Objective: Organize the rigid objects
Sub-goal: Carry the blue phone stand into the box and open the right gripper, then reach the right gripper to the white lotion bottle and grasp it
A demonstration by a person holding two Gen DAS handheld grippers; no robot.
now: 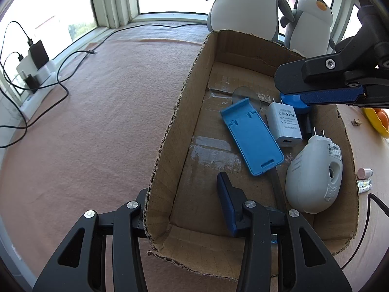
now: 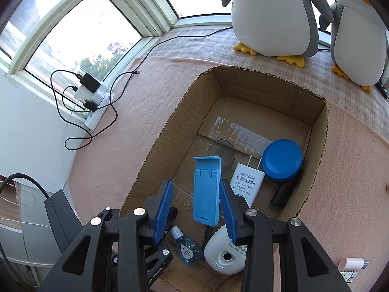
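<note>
An open cardboard box point(image 1: 170, 131) point(image 2: 155, 146) sits on the pink cloth. Inside lie a blue phone stand point(image 1: 252, 138) point(image 2: 206, 189), a white charger point(image 1: 284, 124) point(image 2: 248, 182), a white plug-in device point(image 1: 313, 177) point(image 2: 226, 255), a blue round lid point(image 2: 283, 163), a magnifier point(image 2: 222, 150) and a small blue bottle point(image 2: 186, 248). My left gripper point(image 1: 187, 206) straddles the box's near left wall, one finger inside point(image 1: 227, 202); whether it pinches the wall cannot be told. My right gripper point(image 2: 195, 209) is open above the box, its fingers either side of the phone stand; it shows in the left wrist view point(image 1: 316, 82).
Two plush penguins point(image 2: 272, 14) point(image 2: 355, 31) stand behind the box. A power strip with chargers and cables point(image 2: 92, 97) lies by the window at left. A pink tube point(image 2: 352, 264) and a yellow toy point(image 1: 376, 119) lie right of the box.
</note>
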